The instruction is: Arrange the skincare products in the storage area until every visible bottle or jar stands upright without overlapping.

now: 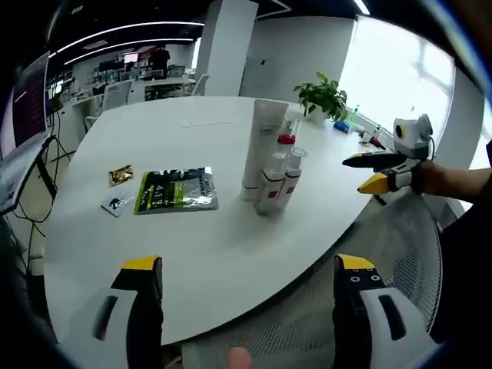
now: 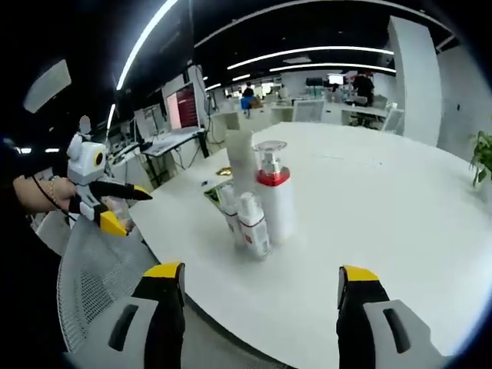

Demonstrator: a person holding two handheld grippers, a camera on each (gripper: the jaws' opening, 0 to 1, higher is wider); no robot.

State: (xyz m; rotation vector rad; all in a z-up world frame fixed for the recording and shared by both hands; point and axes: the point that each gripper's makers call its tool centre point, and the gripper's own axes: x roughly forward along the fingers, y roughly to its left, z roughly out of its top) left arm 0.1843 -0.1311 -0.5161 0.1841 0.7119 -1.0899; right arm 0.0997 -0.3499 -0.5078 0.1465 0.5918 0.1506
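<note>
Looking along the left gripper (image 1: 250, 269), its jaws stood spread wide over the white counter (image 1: 207, 246), holding nothing. The skincare bottles (image 1: 270, 165) stood upright in a tight cluster mid-counter, near a green packet (image 1: 175, 191). In the right gripper view, the right gripper (image 2: 261, 277) was likewise spread and empty; the bottles (image 2: 257, 196) stood just ahead, the red-collared pump bottle (image 2: 273, 192) tallest in front.

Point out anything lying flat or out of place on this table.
The bottles stand upright in a tight cluster. Lying flat beside them are a green sachet pack, a small gold packet and a small pale packet.
</note>
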